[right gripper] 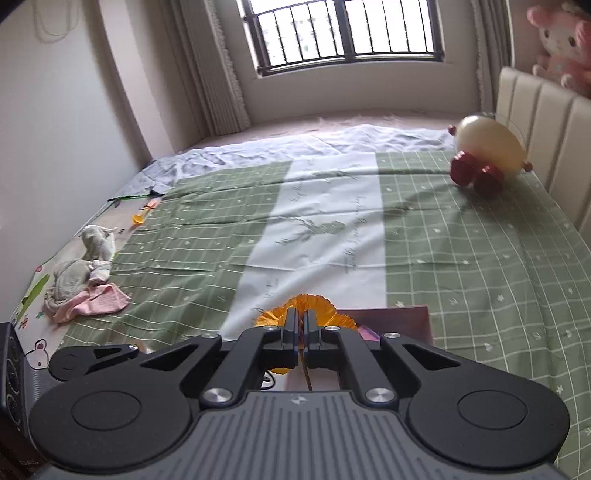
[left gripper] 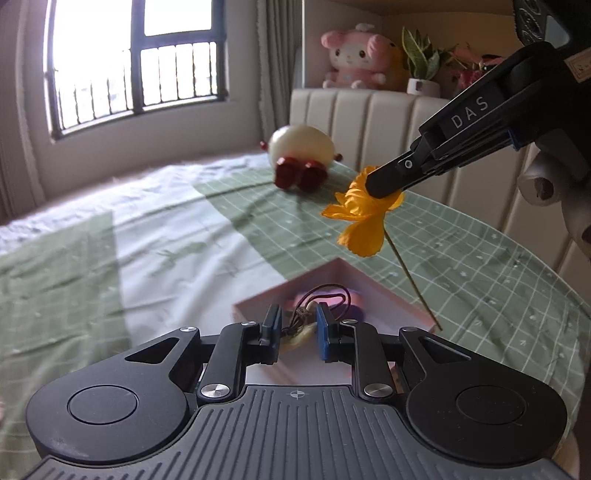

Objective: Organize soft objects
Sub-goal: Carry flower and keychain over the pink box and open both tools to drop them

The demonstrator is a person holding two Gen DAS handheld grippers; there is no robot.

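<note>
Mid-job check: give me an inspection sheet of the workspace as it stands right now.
Surface: bed with green grid and white sheet, wrinkled.
Job's things: orange fabric flower held above pink box; a small corded trinket between the left pads.
Clutter: pile of grey and pink cloths, small orange bits, cream round plush with red feet.
Grippers: right claw shut on flower; left claw open around trinket.
Cables: nothing seen.
Surroundings: barred window, headboard, pink plush, potted plant.
</note>
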